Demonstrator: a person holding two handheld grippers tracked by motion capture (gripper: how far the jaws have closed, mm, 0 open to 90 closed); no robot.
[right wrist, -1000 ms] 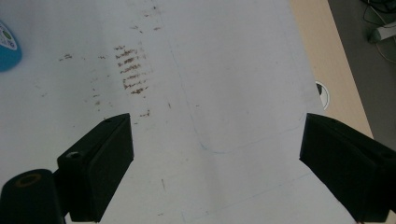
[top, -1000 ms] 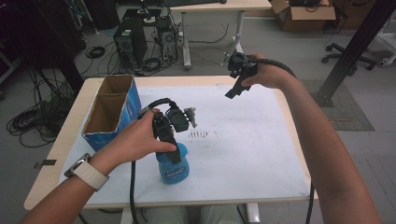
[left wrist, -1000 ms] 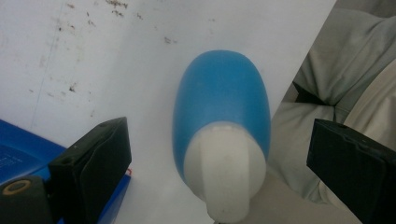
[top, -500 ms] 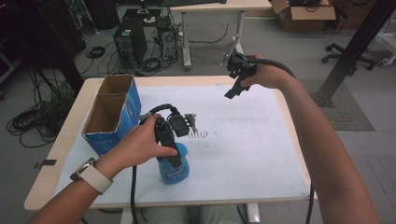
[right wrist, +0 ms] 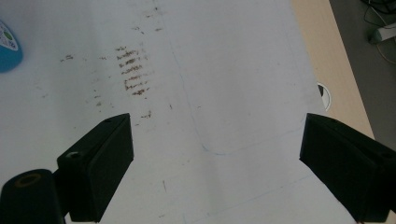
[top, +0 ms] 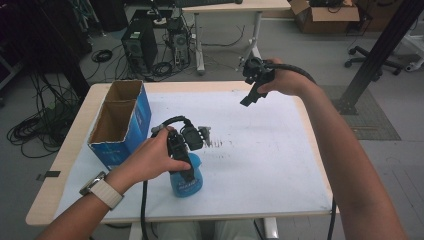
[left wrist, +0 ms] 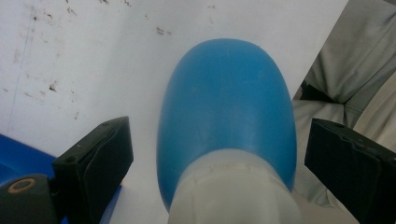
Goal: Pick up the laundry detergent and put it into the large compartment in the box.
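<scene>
A blue plastic bottle (top: 189,184) with a white neck stands upright on the white table sheet near the front edge. My left gripper (top: 186,169) points down over its top. In the left gripper view the bottle (left wrist: 226,107) sits between the two black jaws with a gap on each side. The left gripper (left wrist: 219,172) has just been closing a little, and its pads are not touching the bottle. My right gripper (top: 248,100) hangs open and empty above the table's far right. Below the right gripper (right wrist: 217,158) is bare sheet, with the bottle (right wrist: 8,46) at the upper left.
An open cardboard box (top: 120,120) with blue sides stands at the table's left, close to the bottle. Dark smudges (top: 217,144) mark the white sheet (top: 270,160) near the middle. A person's lap lies beyond the front edge (left wrist: 355,70).
The left hand has edged slightly down and toward the bottle. The right hand and gripper have kept still.
</scene>
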